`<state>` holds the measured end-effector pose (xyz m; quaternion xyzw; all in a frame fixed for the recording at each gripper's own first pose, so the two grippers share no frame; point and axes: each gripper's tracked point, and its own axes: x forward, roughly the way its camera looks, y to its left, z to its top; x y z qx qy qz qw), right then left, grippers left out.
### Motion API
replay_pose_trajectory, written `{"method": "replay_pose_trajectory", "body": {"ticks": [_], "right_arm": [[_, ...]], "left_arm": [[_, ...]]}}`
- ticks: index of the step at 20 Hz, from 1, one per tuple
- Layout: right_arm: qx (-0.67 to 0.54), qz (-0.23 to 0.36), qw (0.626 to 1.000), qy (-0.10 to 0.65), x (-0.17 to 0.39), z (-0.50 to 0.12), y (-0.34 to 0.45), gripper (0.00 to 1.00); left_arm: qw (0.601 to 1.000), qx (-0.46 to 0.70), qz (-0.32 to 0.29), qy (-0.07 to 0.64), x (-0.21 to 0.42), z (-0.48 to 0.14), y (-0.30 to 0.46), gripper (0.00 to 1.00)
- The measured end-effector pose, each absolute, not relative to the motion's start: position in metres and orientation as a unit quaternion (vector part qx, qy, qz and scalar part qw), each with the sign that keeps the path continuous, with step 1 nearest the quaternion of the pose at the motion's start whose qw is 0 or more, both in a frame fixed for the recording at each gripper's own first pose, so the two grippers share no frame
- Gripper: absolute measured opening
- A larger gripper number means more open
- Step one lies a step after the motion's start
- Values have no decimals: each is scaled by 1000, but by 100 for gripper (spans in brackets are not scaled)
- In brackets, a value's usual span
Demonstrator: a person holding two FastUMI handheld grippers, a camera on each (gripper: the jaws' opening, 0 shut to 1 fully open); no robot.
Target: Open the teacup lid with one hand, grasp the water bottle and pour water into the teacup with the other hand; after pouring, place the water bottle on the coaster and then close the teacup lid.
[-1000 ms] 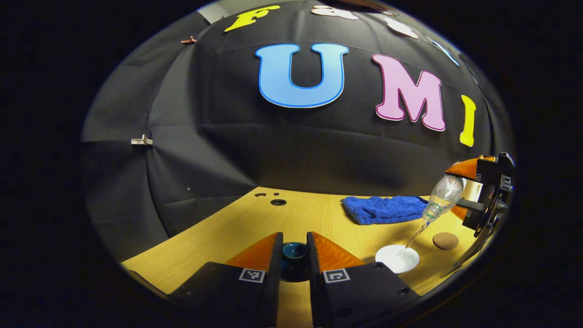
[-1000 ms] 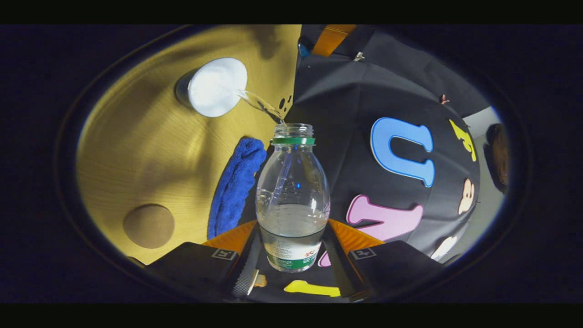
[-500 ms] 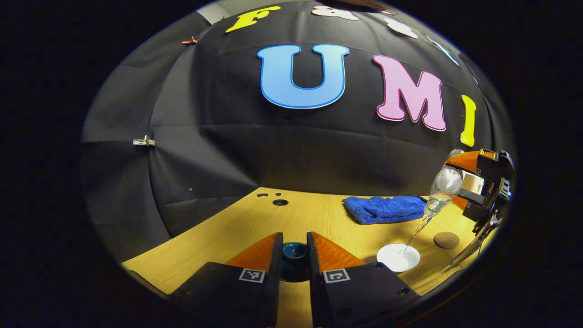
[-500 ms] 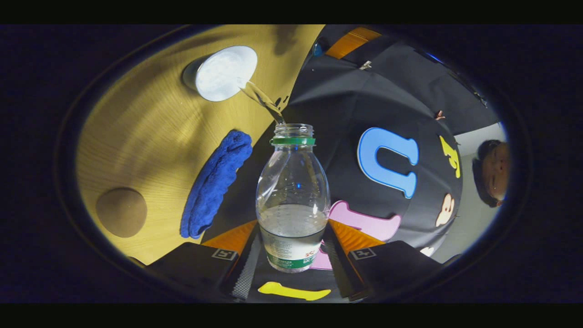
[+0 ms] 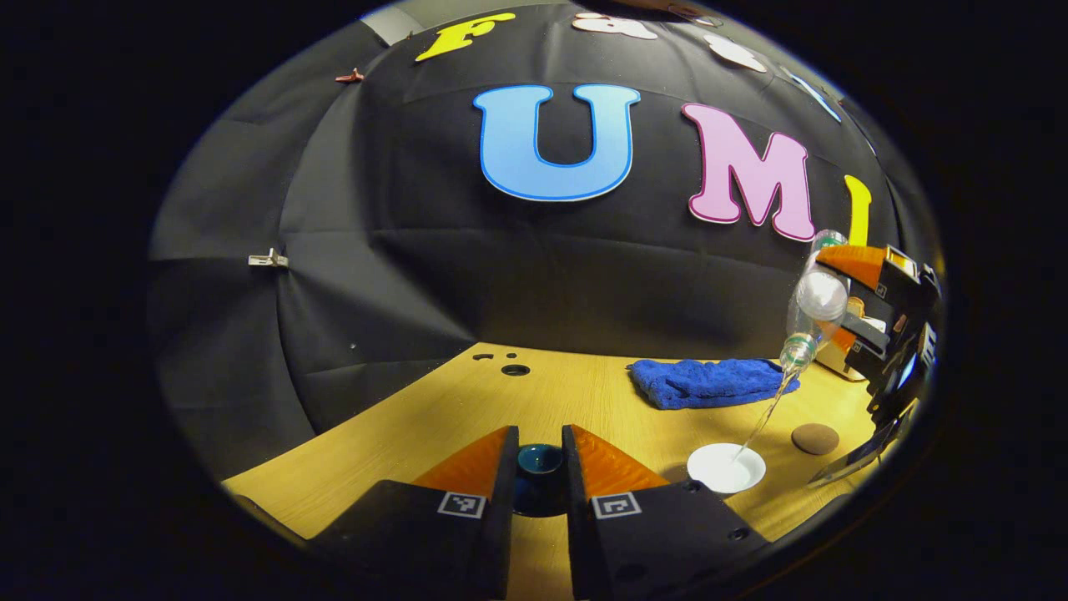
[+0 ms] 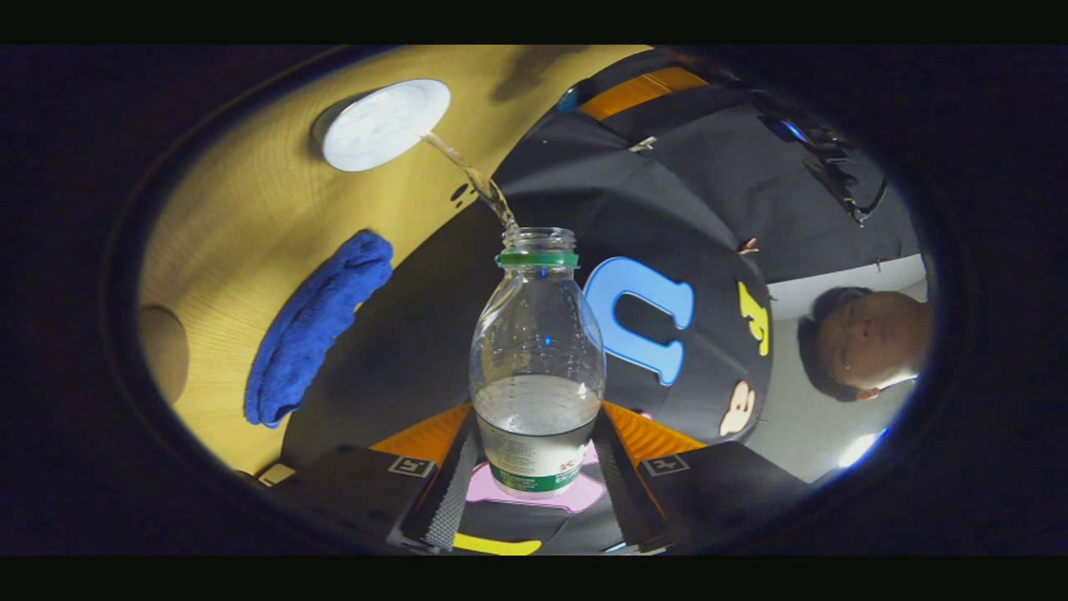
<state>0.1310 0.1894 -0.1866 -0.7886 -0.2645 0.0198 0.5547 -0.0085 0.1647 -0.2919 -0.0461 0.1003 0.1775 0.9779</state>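
In the left gripper view, the left gripper (image 5: 539,467) pinches the dark teacup lid (image 5: 539,458) above the table (image 5: 417,426). In the right gripper view, the right gripper (image 6: 534,463) squeezes the tipped water bottle (image 6: 536,351), and water runs into the white teacup (image 6: 384,123). The left gripper view shows the round coaster (image 5: 815,437) near the teacup.
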Motion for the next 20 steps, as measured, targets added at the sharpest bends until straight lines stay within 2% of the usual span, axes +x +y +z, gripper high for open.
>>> {"method": "replay_pose_trajectory", "body": {"ticks": [1, 2, 9, 11, 12, 13, 14, 15, 16, 17, 20], "right_arm": [[-786, 17, 553, -276, 129, -175, 194, 74], [-785, 19, 551, -283, 127, -172, 197, 74], [-787, 23, 544, -289, 128, -173, 200, 74], [-784, 34, 557, -273, 131, -177, 199, 74], [-782, 37, 564, -261, 132, -180, 197, 74], [-782, 40, 567, -254, 134, -183, 197, 74], [-783, 47, 568, -249, 134, -192, 201, 74], [-781, 60, 575, -236, 138, -210, 203, 74], [-773, 70, 593, -215, 140, -221, 200, 74], [-755, 85, 624, -182, 139, -234, 195, 74], [-646, 141, 748, -54, 130, -292, 183, 75]], "left_arm": [[978, -47, 178, 100, -9, -292, 165, 29], [978, -47, 180, 100, -10, -291, 165, 32], [978, -43, 181, 99, -11, -289, 164, 32], [977, -44, 182, 99, -12, -289, 163, 32], [977, -44, 182, 99, -11, -290, 163, 29], [977, -43, 182, 100, -12, -289, 163, 32], [977, -43, 181, 100, -11, -290, 162, 28], [977, -43, 181, 101, -11, -290, 162, 32], [977, -42, 181, 101, -11, -292, 162, 29], [977, -42, 181, 102, -11, -291, 162, 32], [977, -45, 180, 105, -12, -294, 162, 32]]}}
